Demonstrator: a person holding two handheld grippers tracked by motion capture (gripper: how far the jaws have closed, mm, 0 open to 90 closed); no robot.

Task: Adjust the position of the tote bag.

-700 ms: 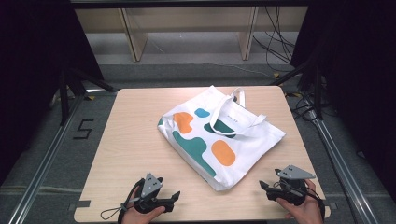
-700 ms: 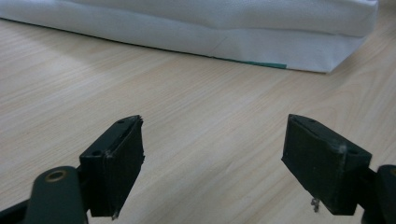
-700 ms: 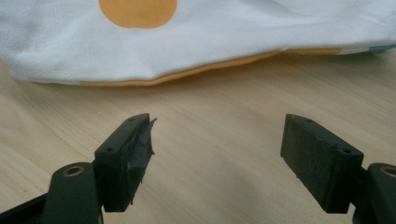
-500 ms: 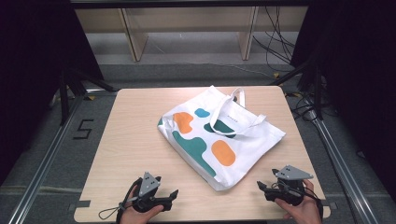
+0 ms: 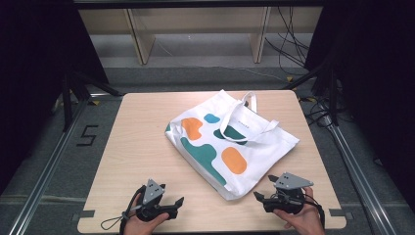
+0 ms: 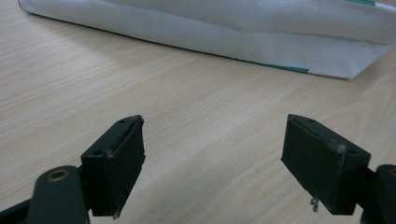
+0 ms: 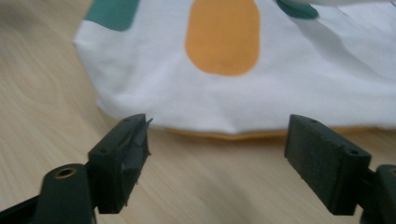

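Left to right: the left gripper (image 5: 172, 204) rests low at the near edge of the desk (image 5: 137, 147), its fingers (image 6: 116, 161) spread wide with bare wood between them. The white tote bag (image 5: 230, 142), printed with orange and teal patches, lies flat on the desk's middle, handles on top, tilted toward the right. The right gripper (image 5: 263, 192) sits just beside the bag's near corner, fingers (image 7: 322, 161) wide and empty. By this evidence nothing is gripped yet; all handling of the bag remains to be done.
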